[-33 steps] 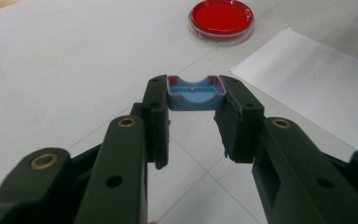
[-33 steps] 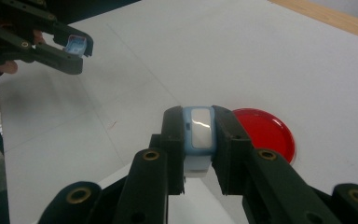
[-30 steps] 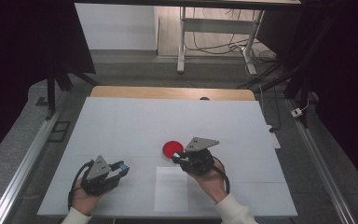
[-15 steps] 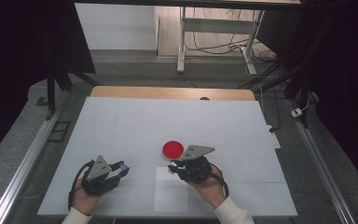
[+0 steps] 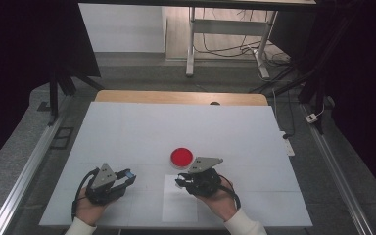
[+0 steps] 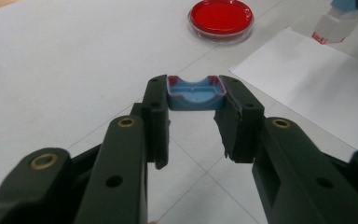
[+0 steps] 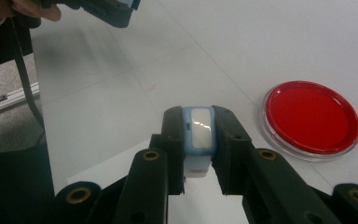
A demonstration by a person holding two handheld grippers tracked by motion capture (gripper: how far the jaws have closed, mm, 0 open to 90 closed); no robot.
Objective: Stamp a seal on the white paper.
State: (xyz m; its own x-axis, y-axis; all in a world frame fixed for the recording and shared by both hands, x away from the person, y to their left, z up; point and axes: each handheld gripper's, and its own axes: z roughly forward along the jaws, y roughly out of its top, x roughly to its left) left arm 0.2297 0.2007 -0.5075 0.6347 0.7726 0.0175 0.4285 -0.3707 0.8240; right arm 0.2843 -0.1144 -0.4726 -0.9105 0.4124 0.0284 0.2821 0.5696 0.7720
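The dish [image 5: 181, 156] is sitting flat on the white table [image 5: 127, 132], just ahead of my right tongs [image 5: 180, 182] and just past the far edge of the paper sheet [image 5: 178, 205]. I'm guessing it's light, thin clear plastic with red stuff inside, so it's probably brittle and slick at the rim, and it'd slide if I nudge it. I'd be pinching it across the rim from both sides, gently and level, since I can't tell if the red is set or runny, or whether there's a lid on it.

Next down, the little bottle [image 7: 198, 135]: my right tongs are clamping it across its blue top, with the pale body hanging below over the paper. Seems light and a bit squishy, so I'm going easy on the squeeze. What's in it is hidden from here.

Smallest, the blue cap [image 6: 195, 93]: my left tongs [image 5: 129, 175] are holding it by its sides at the tips, over the table at the near left. Stiff, tiny, easy to flick out. Its underside is cut off behind the jaws.
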